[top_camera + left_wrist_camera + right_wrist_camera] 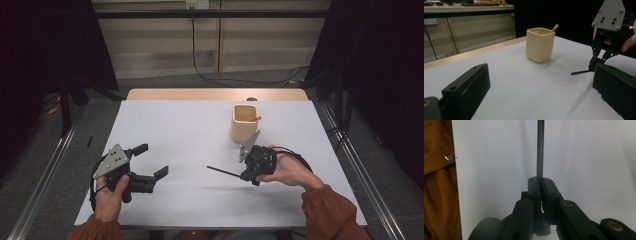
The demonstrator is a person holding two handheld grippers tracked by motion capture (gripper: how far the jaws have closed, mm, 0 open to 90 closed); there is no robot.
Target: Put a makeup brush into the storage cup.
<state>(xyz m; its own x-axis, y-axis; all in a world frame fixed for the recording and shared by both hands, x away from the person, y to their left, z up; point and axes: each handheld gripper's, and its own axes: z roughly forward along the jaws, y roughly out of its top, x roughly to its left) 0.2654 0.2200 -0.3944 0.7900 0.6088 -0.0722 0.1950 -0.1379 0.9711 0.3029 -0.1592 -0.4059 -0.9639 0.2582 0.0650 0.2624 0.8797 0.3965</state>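
A cream square cup point(244, 125) point(539, 46) stands upright at the far right of the white table point(190, 125), with a thin wooden stick point(256, 118) point(554, 28) leaning out of it. Just in front of the cup, my right gripper point(243, 175) point(596, 63) point(540, 181) is shut on one end of a thin black stick point(222, 172) point(580, 72) point(540, 150). The stick points left, level above the table. My left gripper point(152, 160) point(541, 75) is at the near left, open, with nothing between its jaws, and it faces the cup.
A bare wooden strip point(215, 94) runs along the table's far edge. Metal rails point(350, 150) flank the table on both sides, and cables lie on the floor behind it. An orange-brown sleeve point(436, 182) hangs beside my right gripper.
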